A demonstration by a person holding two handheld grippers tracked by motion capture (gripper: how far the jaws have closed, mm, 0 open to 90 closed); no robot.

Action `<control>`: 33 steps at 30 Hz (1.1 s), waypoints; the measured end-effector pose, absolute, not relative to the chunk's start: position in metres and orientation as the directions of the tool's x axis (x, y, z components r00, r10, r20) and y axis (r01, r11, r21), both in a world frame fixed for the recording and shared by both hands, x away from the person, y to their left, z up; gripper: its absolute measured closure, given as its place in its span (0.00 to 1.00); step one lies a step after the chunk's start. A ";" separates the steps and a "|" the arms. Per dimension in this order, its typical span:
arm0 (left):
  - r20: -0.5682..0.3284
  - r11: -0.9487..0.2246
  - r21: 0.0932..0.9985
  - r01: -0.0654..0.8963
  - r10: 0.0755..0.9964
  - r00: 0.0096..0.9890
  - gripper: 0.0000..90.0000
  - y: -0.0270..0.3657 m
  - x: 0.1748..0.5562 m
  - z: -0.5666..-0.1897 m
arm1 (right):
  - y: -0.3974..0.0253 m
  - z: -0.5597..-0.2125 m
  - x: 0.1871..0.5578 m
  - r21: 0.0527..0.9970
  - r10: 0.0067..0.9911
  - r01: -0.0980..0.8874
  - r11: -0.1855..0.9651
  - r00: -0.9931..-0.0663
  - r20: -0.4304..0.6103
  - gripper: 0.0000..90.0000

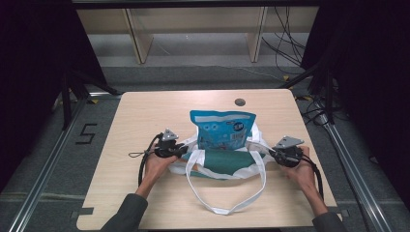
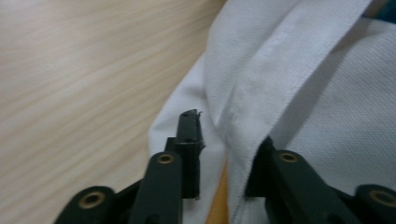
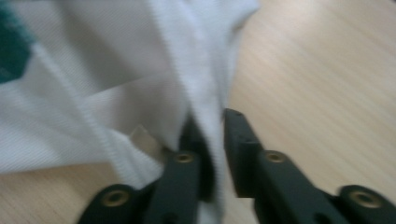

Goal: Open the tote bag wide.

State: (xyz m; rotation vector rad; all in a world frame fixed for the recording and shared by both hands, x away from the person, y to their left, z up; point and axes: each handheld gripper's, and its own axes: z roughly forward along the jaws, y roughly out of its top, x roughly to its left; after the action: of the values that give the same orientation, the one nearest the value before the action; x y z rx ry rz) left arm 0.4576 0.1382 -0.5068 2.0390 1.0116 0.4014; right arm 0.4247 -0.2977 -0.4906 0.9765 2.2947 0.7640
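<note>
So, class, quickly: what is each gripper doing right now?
Left gripper: closed on the white fabric bag's edge.
Right gripper: closed on the same bag's opposite edge.

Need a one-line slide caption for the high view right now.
Two hand-held grippers, left and right, hold opposite edges of a white tote bag with a blue snack packet standing in it.

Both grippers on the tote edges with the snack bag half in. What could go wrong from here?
1. The left gripper has only a thin fold of the white tote bag between its fingers; the fabric may slip out under pull.
2. The blue snack bag stands half out of the opening and could tip or slide onto the table.
3. The loose handle loop lies near the table edge and might snag.
</note>
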 end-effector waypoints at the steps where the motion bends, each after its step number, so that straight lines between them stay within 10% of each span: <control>1: -0.039 -0.370 0.780 0.505 0.776 0.629 0.76 0.139 0.457 -0.502 | -0.301 -0.485 0.425 0.680 0.766 0.454 0.575 -0.592 -0.252 0.81; 7: 0.001 -0.364 0.815 0.451 0.779 0.627 0.53 0.143 0.455 -0.466 | -0.309 -0.432 0.408 0.833 0.822 0.390 0.393 -0.554 -0.129 0.67; 23: 0.053 -0.431 0.829 0.356 0.695 0.717 0.64 0.113 0.468 -0.448 | -0.218 -0.410 0.380 0.834 0.544 0.267 0.483 -0.838 -0.047 0.53; 29: 0.042 -0.468 0.790 0.397 0.687 0.726 0.88 0.115 0.490 -0.461 | -0.208 -0.429 0.375 0.777 0.425 0.260 0.574 -0.905 -0.011 0.92; 33: -0.029 -0.417 0.775 0.475 0.727 0.686 0.93 0.114 0.507 -0.473 | -0.198 -0.445 0.357 0.723 0.344 0.233 0.650 -0.939 -0.007 0.97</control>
State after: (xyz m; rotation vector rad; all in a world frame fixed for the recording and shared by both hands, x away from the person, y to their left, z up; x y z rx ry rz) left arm 0.5073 0.1136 -0.4727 2.0927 0.9203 0.4003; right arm 0.3575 -0.1984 -0.4448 0.4794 2.7213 1.1628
